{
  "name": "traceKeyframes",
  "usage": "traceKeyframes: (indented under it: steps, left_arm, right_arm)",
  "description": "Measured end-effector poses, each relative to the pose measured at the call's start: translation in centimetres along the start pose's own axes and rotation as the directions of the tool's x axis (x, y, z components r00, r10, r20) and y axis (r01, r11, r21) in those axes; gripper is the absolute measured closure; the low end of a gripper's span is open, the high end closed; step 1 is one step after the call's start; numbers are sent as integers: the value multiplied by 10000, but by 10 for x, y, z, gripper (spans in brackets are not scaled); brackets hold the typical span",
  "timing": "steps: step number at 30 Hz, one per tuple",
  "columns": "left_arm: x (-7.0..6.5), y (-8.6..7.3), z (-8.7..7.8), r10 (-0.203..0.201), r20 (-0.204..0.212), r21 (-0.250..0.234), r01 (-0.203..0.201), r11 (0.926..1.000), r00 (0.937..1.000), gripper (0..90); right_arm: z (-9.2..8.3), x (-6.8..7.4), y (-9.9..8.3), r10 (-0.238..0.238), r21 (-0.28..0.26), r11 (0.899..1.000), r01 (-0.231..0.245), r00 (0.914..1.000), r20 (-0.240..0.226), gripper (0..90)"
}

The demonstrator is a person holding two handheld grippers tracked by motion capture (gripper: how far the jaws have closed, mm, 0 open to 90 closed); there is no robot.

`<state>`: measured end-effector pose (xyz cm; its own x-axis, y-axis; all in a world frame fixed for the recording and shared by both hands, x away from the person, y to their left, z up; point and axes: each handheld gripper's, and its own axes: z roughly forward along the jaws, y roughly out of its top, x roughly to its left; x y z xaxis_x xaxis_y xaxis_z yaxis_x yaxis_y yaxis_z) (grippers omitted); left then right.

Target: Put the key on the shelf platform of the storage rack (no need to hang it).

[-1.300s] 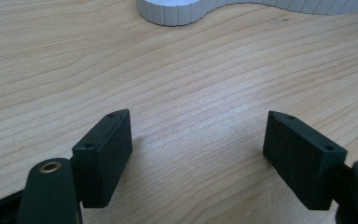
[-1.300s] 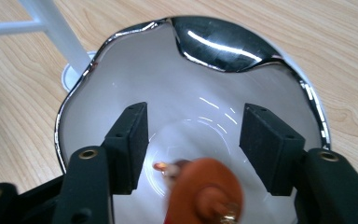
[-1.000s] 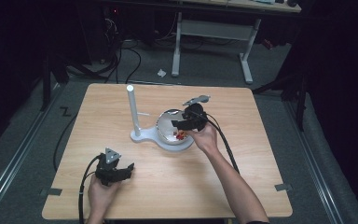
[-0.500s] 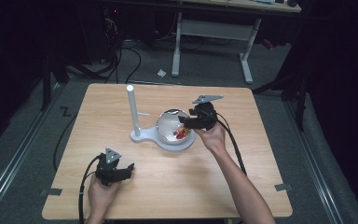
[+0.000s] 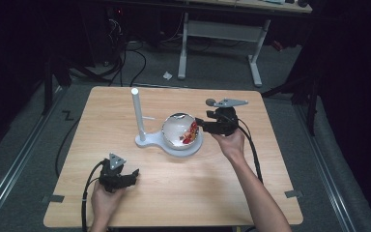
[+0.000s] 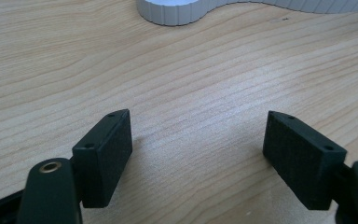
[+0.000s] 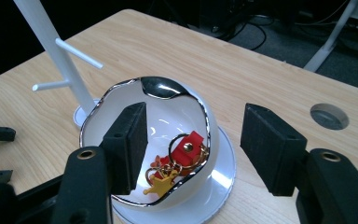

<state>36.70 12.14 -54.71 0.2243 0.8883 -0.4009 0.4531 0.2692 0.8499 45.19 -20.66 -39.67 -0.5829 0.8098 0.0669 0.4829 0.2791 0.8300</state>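
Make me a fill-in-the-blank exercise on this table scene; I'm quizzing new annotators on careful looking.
1. The red and gold keychain lies inside the white ____ with the silver rim.
2. The white stand's upright post rises to the ____ of that vessel in the high view.
3. The left gripper has its jaws ____ over bare wood.
4. Everything rests on a light ____ table.

Missing words: bowl; left; open; wooden

Light wood table (image 5: 174, 193): white stand (image 5: 170, 144) with bowl near centre; left hand-held gripper (image 5: 134, 175) resting near front.
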Motion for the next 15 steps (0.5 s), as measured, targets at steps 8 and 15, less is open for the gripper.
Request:
traceKeyframes:
  steps: [8, 15]
  left_arm:
    - [0, 0, 0, -1, 1, 0, 1, 10000, 10000, 241]
    - [0, 0, 0, 8, 2, 7, -8, 10000, 10000, 241]
  right_arm:
    - [-25, -8, -1, 179, -367, 9992, -175, 9998, 107, 416]
    - [-44, -15, -8, 371, -645, 9973, -355, 9990, 236, 423]
